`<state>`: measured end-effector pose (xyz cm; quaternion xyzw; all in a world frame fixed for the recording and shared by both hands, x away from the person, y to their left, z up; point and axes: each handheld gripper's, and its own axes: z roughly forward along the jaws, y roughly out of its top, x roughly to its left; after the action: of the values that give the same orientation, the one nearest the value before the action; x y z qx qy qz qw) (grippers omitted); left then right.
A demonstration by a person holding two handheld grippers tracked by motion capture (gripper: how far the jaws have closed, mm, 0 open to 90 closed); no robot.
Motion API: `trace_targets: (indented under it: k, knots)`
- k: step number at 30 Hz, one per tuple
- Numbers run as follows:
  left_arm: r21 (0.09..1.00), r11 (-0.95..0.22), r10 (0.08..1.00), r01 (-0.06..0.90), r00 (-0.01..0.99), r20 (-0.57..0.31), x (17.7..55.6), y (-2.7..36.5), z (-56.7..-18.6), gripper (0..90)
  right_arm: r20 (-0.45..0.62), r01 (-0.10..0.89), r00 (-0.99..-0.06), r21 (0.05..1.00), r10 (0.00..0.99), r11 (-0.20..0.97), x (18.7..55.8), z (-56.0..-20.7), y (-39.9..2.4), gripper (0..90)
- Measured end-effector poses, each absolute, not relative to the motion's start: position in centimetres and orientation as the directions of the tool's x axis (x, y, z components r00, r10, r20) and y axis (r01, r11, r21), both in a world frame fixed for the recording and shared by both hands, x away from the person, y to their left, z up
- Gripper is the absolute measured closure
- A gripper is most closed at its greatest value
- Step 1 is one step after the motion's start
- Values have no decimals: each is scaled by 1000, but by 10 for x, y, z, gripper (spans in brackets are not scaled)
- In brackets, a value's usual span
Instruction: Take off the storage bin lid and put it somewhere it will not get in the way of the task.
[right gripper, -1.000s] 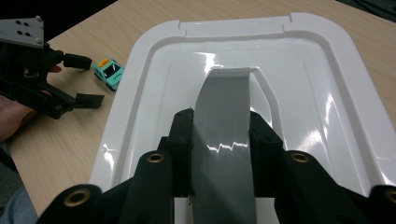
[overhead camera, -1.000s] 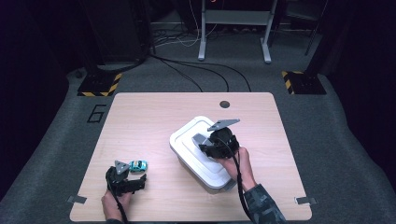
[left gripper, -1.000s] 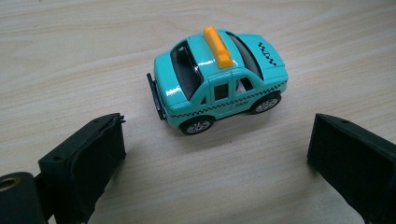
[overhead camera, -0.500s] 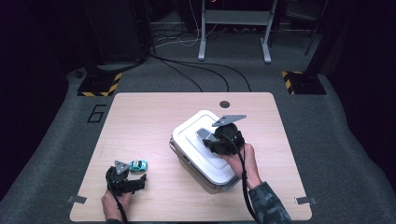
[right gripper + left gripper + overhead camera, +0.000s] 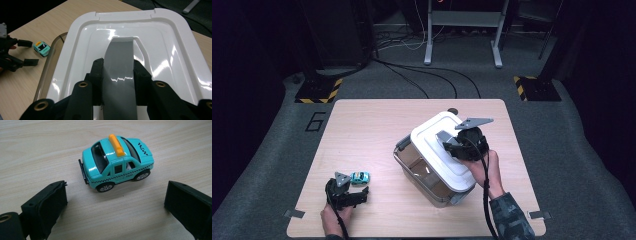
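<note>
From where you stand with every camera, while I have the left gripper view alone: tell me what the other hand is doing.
Observer: The right tongs are shut on the grey handle of a white lid.
Operator: Say where that lid sits.
Observer: It lies askew over a clear box, lifted and shifted toward the far right corner, so the box's near-left part is uncovered.
Operator: Place my toy taxi against that box.
Observer: The toy taxi stands on the wooden table to the box's left, apart from it, with the open left tongs just on the near side of it.
</note>
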<state>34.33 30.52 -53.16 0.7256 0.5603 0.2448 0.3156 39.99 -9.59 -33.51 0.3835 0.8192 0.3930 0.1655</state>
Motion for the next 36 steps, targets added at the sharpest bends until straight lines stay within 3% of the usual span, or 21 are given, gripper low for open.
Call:
trace_targets:
  k: [36]
  knots:
    - [736,-173,967,655,255,0,343,305,-532,44,34,573,-470,772,882,276,421,-333,-174,672]
